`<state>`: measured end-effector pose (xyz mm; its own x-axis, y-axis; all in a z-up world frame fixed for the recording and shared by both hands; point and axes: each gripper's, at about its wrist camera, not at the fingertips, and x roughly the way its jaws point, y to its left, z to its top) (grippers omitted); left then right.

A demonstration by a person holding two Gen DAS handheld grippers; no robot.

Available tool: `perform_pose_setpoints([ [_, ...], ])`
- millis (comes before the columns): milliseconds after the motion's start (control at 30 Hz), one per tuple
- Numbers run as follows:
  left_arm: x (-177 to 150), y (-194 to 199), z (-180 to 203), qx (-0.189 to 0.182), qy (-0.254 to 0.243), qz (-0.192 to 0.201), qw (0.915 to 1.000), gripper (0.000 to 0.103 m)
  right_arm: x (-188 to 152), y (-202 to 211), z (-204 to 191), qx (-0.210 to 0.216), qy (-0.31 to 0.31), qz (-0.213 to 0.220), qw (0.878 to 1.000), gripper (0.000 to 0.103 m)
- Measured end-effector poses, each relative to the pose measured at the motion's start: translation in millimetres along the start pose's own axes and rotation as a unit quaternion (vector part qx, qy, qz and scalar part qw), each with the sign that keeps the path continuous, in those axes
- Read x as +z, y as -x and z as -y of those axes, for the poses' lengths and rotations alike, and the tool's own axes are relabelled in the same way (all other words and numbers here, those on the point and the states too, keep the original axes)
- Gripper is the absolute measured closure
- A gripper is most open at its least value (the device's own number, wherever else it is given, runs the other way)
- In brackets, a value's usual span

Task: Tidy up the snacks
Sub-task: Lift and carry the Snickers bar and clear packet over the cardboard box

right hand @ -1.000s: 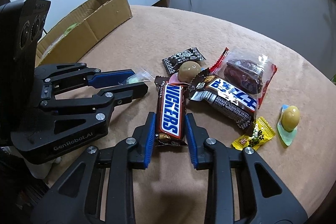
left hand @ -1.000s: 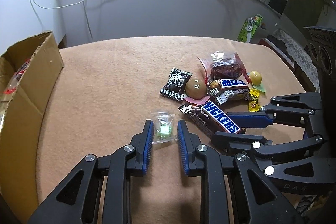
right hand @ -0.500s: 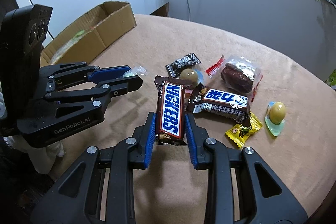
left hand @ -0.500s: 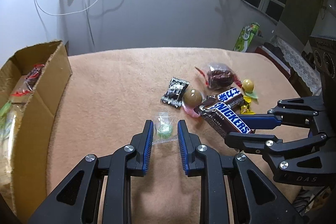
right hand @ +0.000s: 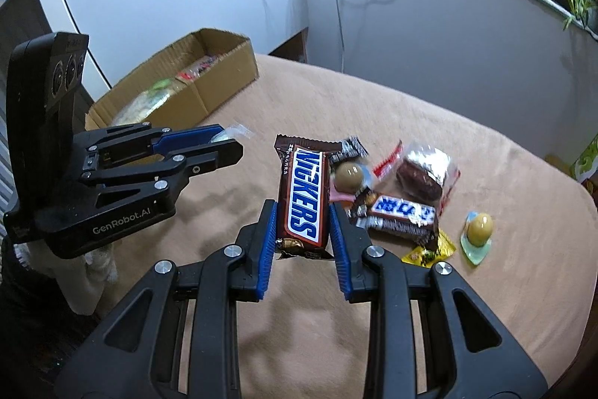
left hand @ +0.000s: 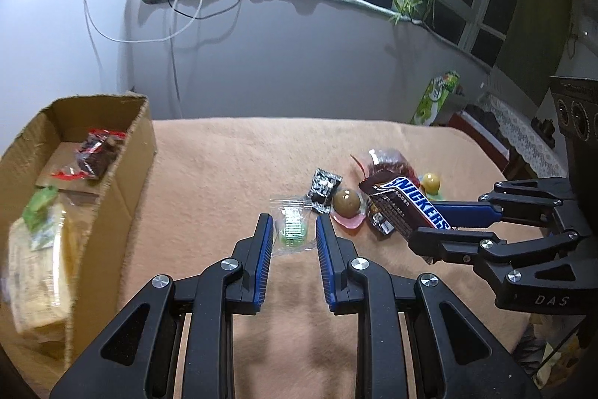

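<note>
Both grippers have risen, left fingers (left hand: 291, 230) clamping a clear candy packet (left hand: 291, 229), right fingers (right hand: 302, 230) clamping the Snickers bar (right hand: 302, 189).

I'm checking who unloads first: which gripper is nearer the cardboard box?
Left. The left gripper, shut on the clear candy packet, is on the side toward the cardboard box. The right gripper, holding the Snickers bar, is farther out, beyond the left.

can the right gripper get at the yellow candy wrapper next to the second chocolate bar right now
Probably not yet: the right gripper is shut on the Snickers bar. The yellow candy wrapper lies uncovered just beside it.
</note>
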<state>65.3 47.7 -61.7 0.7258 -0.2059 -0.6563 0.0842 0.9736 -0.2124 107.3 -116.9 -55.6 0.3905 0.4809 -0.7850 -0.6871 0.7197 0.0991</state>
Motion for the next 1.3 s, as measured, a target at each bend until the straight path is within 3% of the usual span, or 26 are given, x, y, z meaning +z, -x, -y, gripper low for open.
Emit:
perform_pose_setpoints([
  [633,9.1,54.1,-56.4,0.041,0.052,0.072,0.9952,0.081,60.6,-6.5,-45.8,0.02,0.039,0.033,0.998,0.074],
  [1300,11.1,75.3,-128.8,0.123,0.097,0.091,0.9834,0.081,125.5,-62.3,-109.1,0.058,0.075,0.037,0.995,0.074],
])
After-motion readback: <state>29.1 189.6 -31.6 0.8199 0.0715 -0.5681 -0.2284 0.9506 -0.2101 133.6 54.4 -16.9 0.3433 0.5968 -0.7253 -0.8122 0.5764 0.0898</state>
